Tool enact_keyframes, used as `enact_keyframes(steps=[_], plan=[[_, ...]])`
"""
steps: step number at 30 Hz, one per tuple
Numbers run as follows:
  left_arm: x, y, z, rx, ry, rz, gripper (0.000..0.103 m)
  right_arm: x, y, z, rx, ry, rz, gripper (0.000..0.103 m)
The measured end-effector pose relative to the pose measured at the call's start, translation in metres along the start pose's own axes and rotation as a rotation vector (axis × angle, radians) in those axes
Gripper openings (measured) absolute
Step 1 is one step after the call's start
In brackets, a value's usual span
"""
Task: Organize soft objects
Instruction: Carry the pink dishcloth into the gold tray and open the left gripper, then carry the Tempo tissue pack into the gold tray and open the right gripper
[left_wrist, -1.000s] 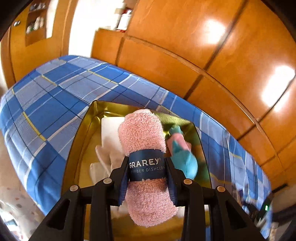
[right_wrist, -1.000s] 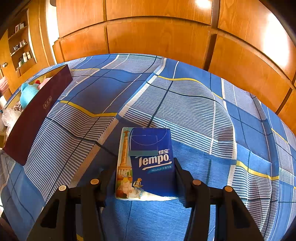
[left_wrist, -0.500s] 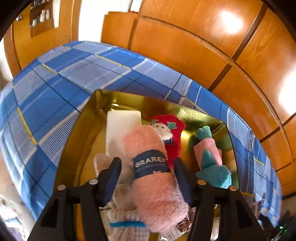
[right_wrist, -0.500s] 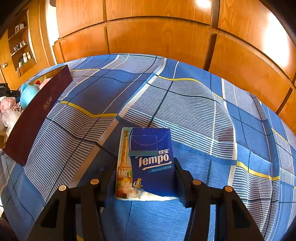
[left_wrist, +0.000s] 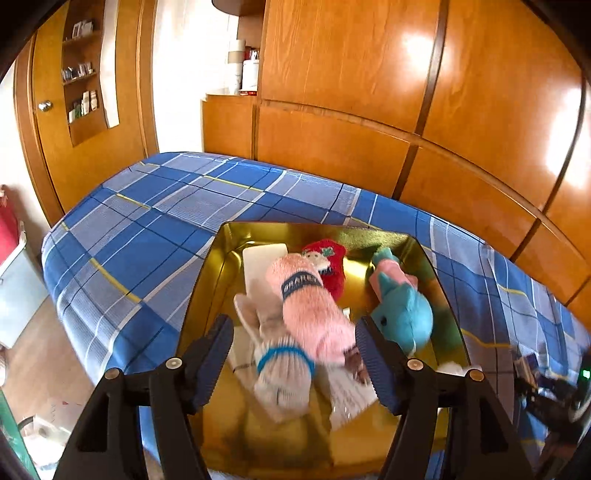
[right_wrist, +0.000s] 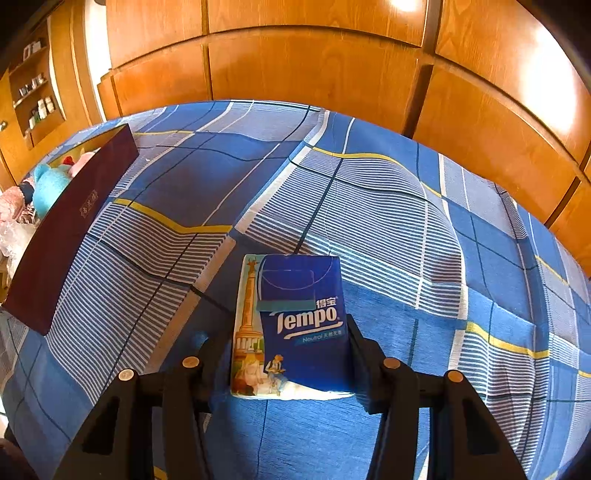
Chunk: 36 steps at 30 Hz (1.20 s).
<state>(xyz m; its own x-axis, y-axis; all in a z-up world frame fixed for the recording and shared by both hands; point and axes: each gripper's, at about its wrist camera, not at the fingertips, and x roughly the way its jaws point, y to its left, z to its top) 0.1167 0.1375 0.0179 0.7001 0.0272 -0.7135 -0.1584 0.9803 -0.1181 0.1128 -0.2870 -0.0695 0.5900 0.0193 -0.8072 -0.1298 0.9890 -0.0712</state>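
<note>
Pink rolled dishcloth (left_wrist: 310, 314): in gold box (left_wrist: 207, 280), released; left gripper (left_wrist: 295, 350) fingers spread wide. Tissue pack (right_wrist: 295, 325): on bed (right_wrist: 406, 229), between right gripper (right_wrist: 291, 354) fingers, clamped or only touching undetermined; light, squashy, slick film; hold by long sides.

Gold box (left_wrist: 207, 280): glossy, mirror-like metallic lining; outer wall (right_wrist: 62, 236) matt maroon. Pink dishcloth roll (left_wrist: 314, 314): fluffy microfibre pile with smooth dark paper band. Teal plush toy (left_wrist: 402, 314): soft, short-napped fabric. Red sock (left_wrist: 332, 266): fuzzy knit. Tissue pack (right_wrist: 295, 325): glossy printed plastic film. Bedsheet (right_wrist: 369, 206): matt woven plaid cloth. Wardrobe panels (right_wrist: 314, 62): lacquered wood, high sheen. Left gripper (left_wrist: 293, 339) pads: ribbed blue rubber; frame matt black plastic.
</note>
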Motion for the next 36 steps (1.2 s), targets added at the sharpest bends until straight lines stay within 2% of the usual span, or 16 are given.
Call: enact_keyframes(steps=[3,7,13,20,24,29,31,36], plan=[[-0.014,0.001,-0.012,0.005,-0.012,0.005,0.069,-0.002,0.005,0.004,0.01,0.015,0.013,0.052],[-0.027,0.006,-0.024,-0.017,-0.03,0.008,0.069,-0.015,0.029,0.015,-0.006,-0.021,0.066,0.052],[-0.036,0.011,-0.035,-0.026,-0.036,0.018,0.069,-0.044,0.092,0.041,-0.092,-0.096,0.201,0.052],[-0.045,0.024,-0.041,-0.064,-0.043,0.019,0.07,-0.06,0.177,0.066,-0.191,-0.119,0.371,0.052],[-0.044,0.031,-0.043,-0.075,-0.041,0.026,0.07,-0.063,0.216,0.077,-0.231,-0.123,0.404,0.052],[-0.045,0.039,-0.046,-0.087,-0.041,0.03,0.07,-0.045,0.244,0.087,-0.233,-0.09,0.383,0.052],[-0.045,0.041,-0.047,-0.088,-0.04,0.032,0.07,-0.029,0.255,0.088,-0.243,-0.064,0.342,0.052],[-0.044,0.045,-0.049,-0.092,-0.037,0.038,0.07,-0.006,0.263,0.086,-0.244,-0.024,0.293,0.052]])
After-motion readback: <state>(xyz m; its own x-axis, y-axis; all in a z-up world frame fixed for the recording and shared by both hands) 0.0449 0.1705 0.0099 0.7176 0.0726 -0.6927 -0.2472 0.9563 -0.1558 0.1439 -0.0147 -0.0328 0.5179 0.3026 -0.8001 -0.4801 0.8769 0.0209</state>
